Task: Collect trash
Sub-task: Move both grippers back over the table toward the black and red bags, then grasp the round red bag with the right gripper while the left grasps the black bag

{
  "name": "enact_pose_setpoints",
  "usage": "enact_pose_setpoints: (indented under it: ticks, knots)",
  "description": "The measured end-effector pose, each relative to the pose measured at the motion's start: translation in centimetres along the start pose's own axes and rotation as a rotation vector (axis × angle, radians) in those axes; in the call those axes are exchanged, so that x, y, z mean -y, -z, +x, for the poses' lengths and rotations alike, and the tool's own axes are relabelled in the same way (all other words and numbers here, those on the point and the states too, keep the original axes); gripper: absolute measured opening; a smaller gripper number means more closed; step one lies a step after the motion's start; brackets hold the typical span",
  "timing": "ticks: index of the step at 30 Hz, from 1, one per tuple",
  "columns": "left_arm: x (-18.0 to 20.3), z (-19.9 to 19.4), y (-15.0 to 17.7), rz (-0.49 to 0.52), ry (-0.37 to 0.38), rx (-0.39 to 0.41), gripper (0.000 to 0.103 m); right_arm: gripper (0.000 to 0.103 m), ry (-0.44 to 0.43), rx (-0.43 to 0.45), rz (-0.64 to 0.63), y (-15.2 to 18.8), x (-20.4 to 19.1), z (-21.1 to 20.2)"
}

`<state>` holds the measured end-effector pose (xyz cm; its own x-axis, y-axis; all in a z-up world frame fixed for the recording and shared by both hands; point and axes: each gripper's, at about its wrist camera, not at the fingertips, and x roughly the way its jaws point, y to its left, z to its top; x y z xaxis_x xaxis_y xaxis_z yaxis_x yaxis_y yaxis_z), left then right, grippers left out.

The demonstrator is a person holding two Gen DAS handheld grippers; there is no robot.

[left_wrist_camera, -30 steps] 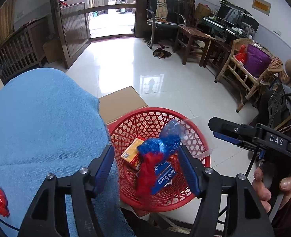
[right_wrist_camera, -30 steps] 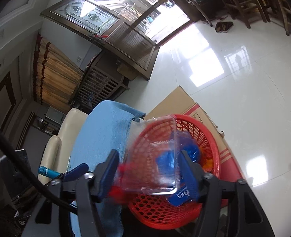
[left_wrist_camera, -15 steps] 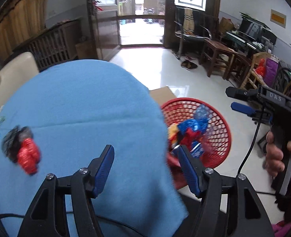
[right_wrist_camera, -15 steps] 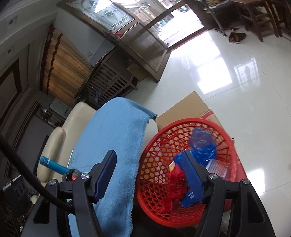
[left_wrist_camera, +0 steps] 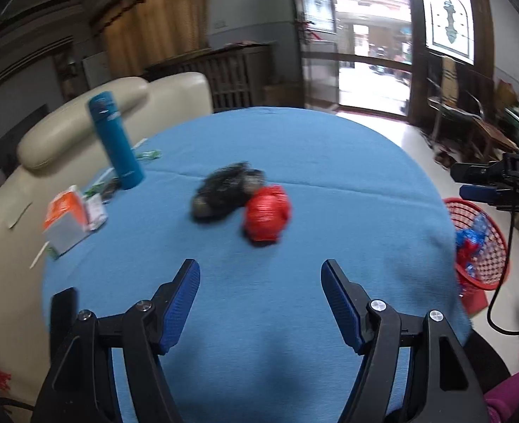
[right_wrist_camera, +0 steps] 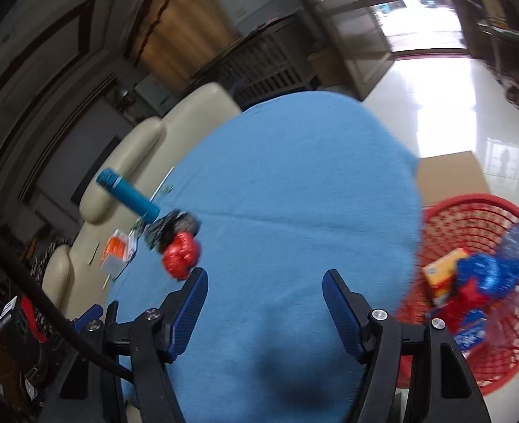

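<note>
left tool [left_wrist_camera: 260,299]: black frame, blue ribbed pads, silver screws | right tool [right_wrist_camera: 264,308]: same, black cable

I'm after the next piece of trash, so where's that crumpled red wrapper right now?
The red wrapper lies mid-table on the blue cloth, touching the black wad on its left, ahead of the open left claw.

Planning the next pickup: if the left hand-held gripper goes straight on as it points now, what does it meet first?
Probably the red crumpled bag, slightly right of centre between the open fingers of the left hand-held gripper, with the black wad touching it behind. Depth is uncertain.
</note>
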<state>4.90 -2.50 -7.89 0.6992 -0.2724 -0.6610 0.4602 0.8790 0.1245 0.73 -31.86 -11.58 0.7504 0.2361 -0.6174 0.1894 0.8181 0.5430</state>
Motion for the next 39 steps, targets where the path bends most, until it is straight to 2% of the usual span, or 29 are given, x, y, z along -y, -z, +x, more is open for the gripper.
enact_pose_setpoints:
  ticks: [7,11,14,17,19,24,30,33,36,39]
  knots:
    - [-3.2,-1.0,-0.1,-0.009,-0.078,0.106,0.075,0.071,-0.019,-0.055,-0.112,1.1,-6.0,3.3]
    - [-4.0,-0.9,0.3,-0.034,-0.057,0.113,0.075,0.071,-0.016,-0.107,-0.151,1.6,-7.9,5.2]
    - [-5.0,-1.2,0.6,-0.038,-0.072,0.109,0.075,0.071,-0.028,-0.131,-0.178,1.3,-9.3,6.9]
    - [-6.4,-2.0,1.2,-0.050,-0.102,0.110,0.075,0.063,-0.047,-0.165,-0.180,0.7,-10.6,9.3]
    - [-7.6,-2.5,1.6,-0.068,-0.124,0.110,0.075,0.053,-0.057,-0.201,-0.156,0.2,-11.0,11.7]
    - [-10.5,-3.1,2.4,-0.108,-0.155,0.096,0.076,0.051,-0.038,-0.263,-0.123,-0.8,-12.6,17.1]
    - [-12.5,-1.3,0.1,-0.088,-0.105,0.080,0.077,0.051,0.072,-0.321,-0.082,-1.0,-13.5,22.8]
    - [-13.0,0.5,-1.9,-0.079,-0.081,0.067,0.077,0.052,0.054,-0.335,-0.051,-0.7,-13.4,24.5]
    - [-13.1,2.9,-3.9,-0.095,-0.020,0.034,0.077,0.043,0.037,-0.316,-0.077,-0.2,-13.2,24.0]
    - [-12.6,5.9,-5.9,-0.113,0.057,-0.001,0.077,0.041,0.039,-0.298,-0.110,0.4,-12.1,21.7]
